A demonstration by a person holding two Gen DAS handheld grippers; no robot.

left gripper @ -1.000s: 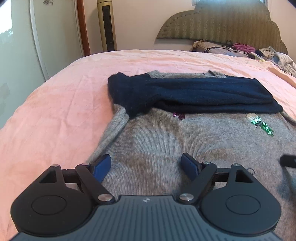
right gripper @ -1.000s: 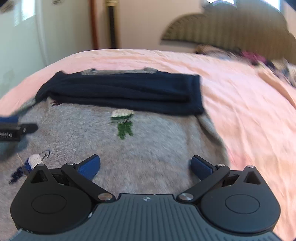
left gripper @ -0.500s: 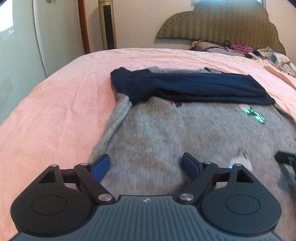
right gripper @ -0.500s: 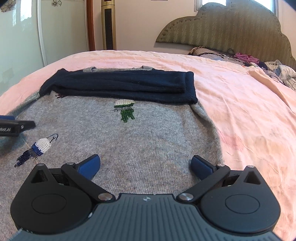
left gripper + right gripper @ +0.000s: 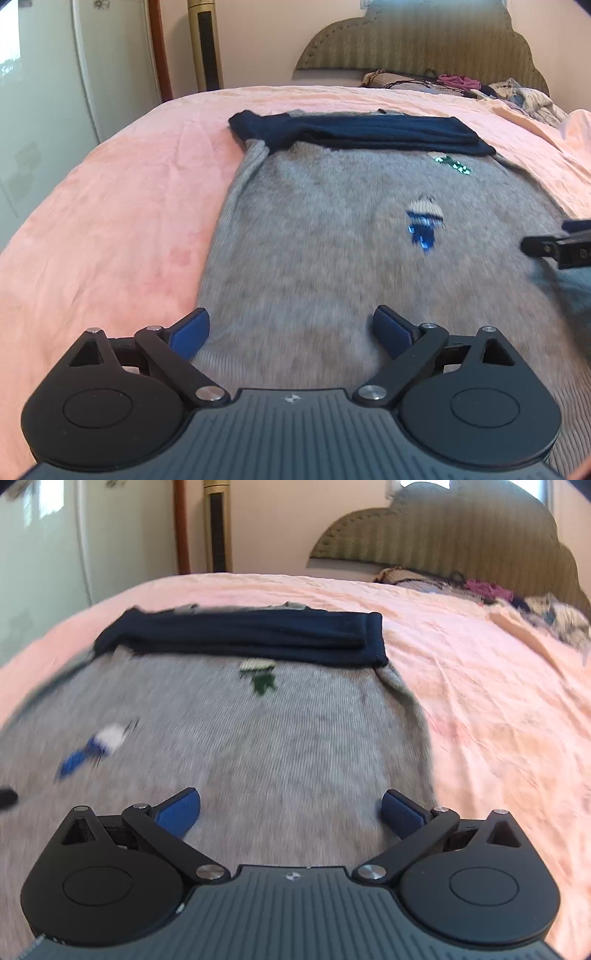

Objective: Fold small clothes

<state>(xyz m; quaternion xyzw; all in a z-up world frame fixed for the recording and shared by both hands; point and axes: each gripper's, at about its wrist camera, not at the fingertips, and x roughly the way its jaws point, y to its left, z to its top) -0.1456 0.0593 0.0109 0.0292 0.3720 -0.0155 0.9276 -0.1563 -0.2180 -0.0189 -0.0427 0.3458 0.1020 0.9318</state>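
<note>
1. I see a grey knit sweater (image 5: 332,258) spread flat on a bed covered with a pink bedspread (image 5: 110,221), its hem end nearest to me.
2. Dark navy sleeves (image 5: 369,133) lie folded straight across the sweater's far end, one stacked on the other, with a bit of grey collar showing just behind them.
3. My left gripper (image 5: 291,328) hangs over the sweater's near left part, tilted downward. Its jaws have just been opening and now stand wide, with nothing between the blue pads (image 5: 190,332) except the fabric below them; whether the pads touch the knit I cannot tell.
4. The left pad sits right at the sweater's left edge, where grey meets pink.
5. My right gripper (image 5: 291,812) hangs over the sweater's near right part, its fingers spread wide and gripping nothing. Its right pad is close to the sweater's right edge.
6. A blue-and-white embroidered figure (image 5: 424,221) sits on the sweater between my two grippers, and a green-and-white figure (image 5: 260,674) sits nearer the sleeves.
7. The tip of the right gripper pokes into the left wrist view at the right edge, above the sweater.
8. Both views are blurred near the grippers.
9. A padded scalloped headboard (image 5: 424,40) stands at the far end, with a heap of clothes (image 5: 517,96) below it.
10. A tall gold tower fan (image 5: 205,44) stands against the wall beyond the bed's left corner.
</note>
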